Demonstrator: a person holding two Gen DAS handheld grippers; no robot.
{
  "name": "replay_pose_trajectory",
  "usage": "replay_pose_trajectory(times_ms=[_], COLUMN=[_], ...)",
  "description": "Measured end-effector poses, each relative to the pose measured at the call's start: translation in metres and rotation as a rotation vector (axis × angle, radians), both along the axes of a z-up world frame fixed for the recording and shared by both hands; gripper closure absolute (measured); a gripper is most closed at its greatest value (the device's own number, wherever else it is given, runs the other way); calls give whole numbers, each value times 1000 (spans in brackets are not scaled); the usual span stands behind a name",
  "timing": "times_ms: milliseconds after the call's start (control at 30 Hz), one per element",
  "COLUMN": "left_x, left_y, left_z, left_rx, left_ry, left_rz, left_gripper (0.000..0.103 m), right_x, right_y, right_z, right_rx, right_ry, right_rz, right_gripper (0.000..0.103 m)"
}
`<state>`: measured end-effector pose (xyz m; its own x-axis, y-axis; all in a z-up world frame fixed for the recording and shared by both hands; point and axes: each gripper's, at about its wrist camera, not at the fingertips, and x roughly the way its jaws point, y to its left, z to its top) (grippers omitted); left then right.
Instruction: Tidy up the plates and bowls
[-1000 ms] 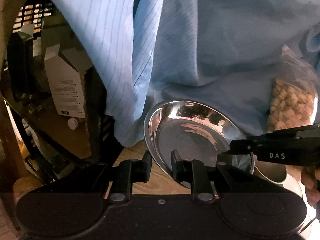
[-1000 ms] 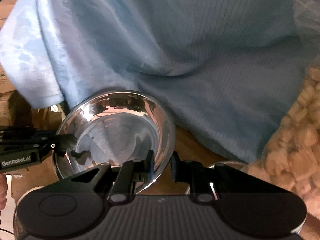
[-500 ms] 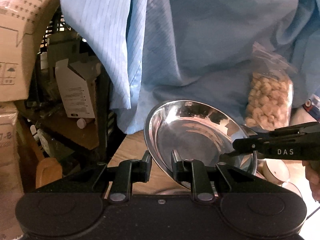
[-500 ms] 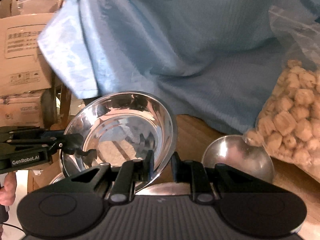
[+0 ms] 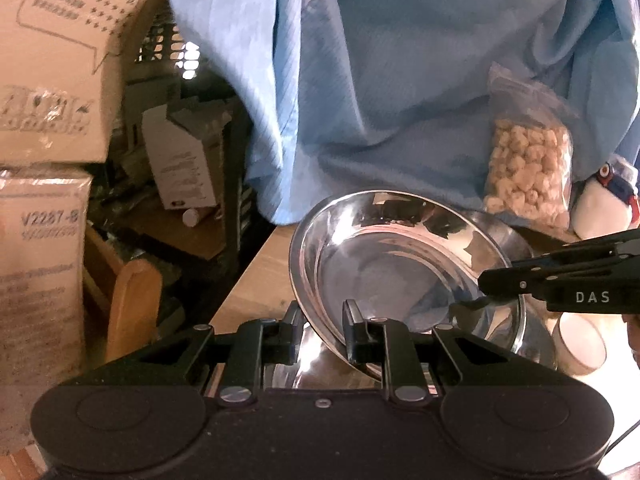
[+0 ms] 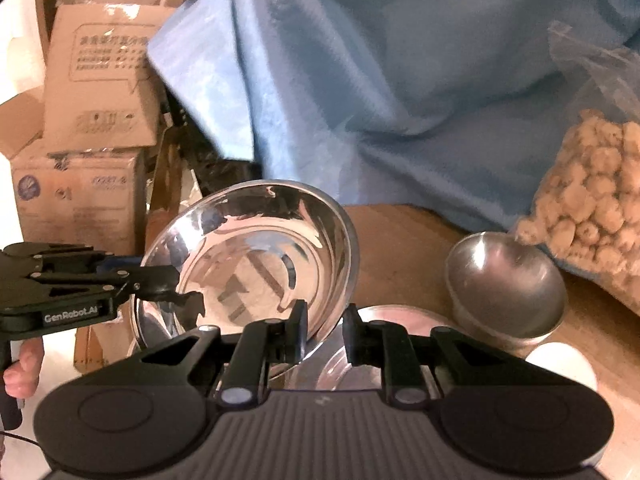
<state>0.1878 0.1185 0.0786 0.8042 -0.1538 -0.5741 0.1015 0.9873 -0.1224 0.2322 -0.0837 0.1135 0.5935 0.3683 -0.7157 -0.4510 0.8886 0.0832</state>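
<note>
A wooden tabletop [image 5: 256, 280] runs up against a hanging blue cloth [image 5: 400, 80], with cardboard boxes [image 5: 52, 60] stacked off its left edge. Above the wood, a shiny steel plate [image 5: 392, 264] is held tilted between both tools: the left tool [image 5: 322, 330] is clamped on its near rim, and the right tool [image 6: 324, 334] grips the opposite rim, each with narrowly spaced jaws pressing the metal. A clear bag of pale nuggets [image 5: 528, 172] leans against the cloth on the right. Compared with a second ago, the cloth fills less of both views and more of the boxes and tabletop has come in, while the plate sits the same between the fingers. Only the right wrist view shows a small steel bowl [image 6: 508, 280] standing on the wood near the bag, a white round object [image 6: 560, 364] beside it, and another metal dish [image 6: 384, 320] directly under the plate; only the left wrist view shows a white carton [image 5: 180, 160] on the cluttered shelf.
</note>
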Motion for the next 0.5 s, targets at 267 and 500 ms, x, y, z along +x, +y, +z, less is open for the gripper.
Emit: replay_pose_trajectory(times_ms=[267,500], left_x=[-18,-27], left_y=[9,16], left_z=[-12,-19], left_rx=[26,55], left_ry=[22,44], left_rz=[38,51], left_gripper=[81,81], right_x=[-14,-22], right_y=[7,16], right_z=[-17,-27], right_rx=[34,49], right_ry=[37,77], right_rz=[35,67], right_gripper=[81,80])
